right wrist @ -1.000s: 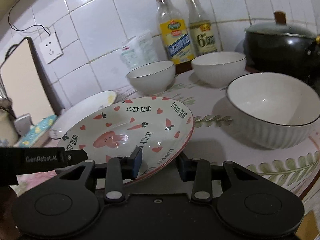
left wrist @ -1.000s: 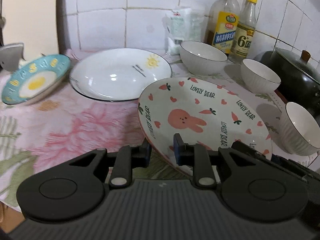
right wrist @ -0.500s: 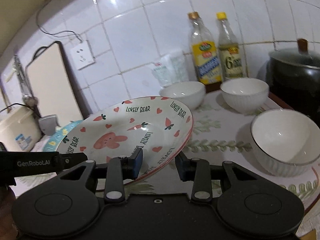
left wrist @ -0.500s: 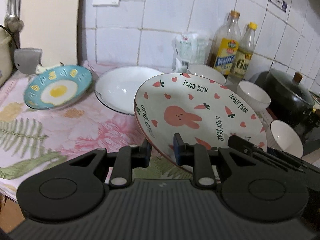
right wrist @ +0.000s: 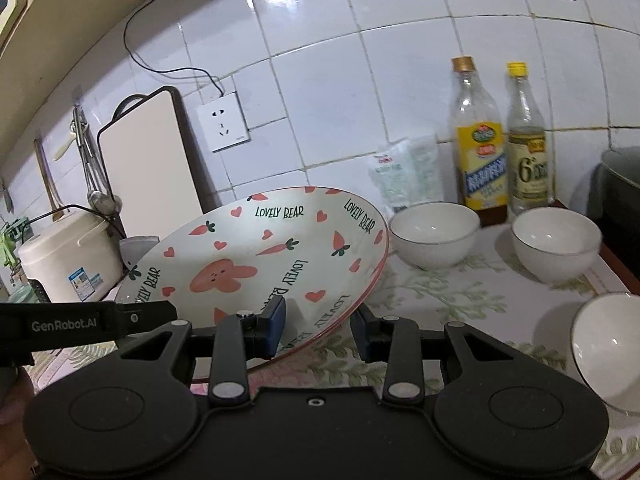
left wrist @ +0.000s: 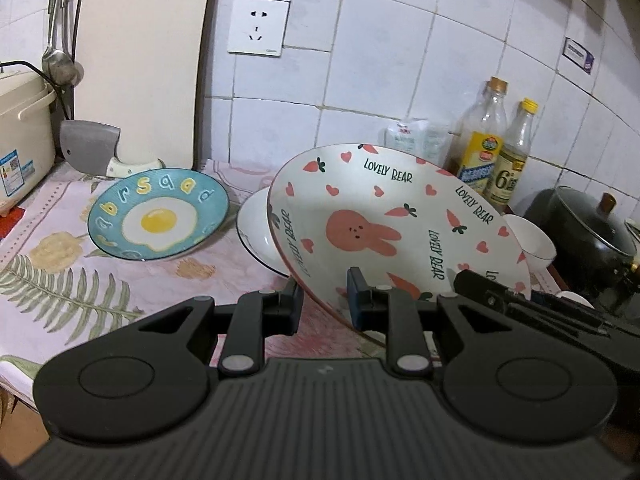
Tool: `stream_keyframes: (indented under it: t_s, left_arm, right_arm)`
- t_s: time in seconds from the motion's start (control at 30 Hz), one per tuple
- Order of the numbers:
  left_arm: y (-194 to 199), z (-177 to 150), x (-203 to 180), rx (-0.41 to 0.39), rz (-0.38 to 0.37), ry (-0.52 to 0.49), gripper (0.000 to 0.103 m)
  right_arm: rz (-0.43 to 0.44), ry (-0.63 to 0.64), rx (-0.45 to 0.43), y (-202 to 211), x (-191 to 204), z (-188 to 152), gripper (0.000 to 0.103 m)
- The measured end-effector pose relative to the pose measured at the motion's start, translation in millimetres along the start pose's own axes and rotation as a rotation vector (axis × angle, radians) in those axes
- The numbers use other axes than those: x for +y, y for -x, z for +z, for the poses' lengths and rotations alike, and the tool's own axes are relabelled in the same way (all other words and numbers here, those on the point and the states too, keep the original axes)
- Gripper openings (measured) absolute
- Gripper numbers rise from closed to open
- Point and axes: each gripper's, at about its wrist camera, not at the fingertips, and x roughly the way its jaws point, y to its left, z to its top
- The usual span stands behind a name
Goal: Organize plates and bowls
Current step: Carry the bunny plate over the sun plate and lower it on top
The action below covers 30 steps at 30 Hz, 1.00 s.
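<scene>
A white plate with a pink bunny, carrots and "LOVELY BEAR" lettering hangs tilted above the counter. My left gripper is shut on its near rim. In the right wrist view the same plate has its right-hand rim pinched by my right gripper, one pad on top and one beneath. A blue fried-egg plate lies on the cloth to the left. A plain white plate sits partly hidden behind the bunny plate. Three white bowls stand on the right.
Two bottles and a plastic bag stand against the tiled wall. A dark lidded pot is at the far right. A rice cooker, a cutting board, a cleaver and hanging utensils fill the back left.
Both grippers have risen with the bunny plate, which now hangs well above the cloth and hides much of the white plate. More of the wall and the cutting board shows.
</scene>
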Motion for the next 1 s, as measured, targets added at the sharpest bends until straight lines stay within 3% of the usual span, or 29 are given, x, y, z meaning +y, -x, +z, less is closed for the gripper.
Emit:
stream_keyframes:
  t_s: [0.33,0.53,1.0]
  left_arm:
    - [-35.2,27.3,18.3,0.019,0.027,0.012,0.021]
    - [-77.3,36.0,28.7,0.048,0.050,0.015,0.021]
    - [-143.3,29.1,56.6,0.222,-0.041,0.143,0.021]
  right_arm:
    - [0.041,-0.023,0.024,-47.2,3.2,15.6,0.041]
    - [0.032,-0.110,0.060,-90.3,0.2,11.1,0.041]
    - [-0.075,-0.068,0.127,-131.0,2.3,7.1,0.041]
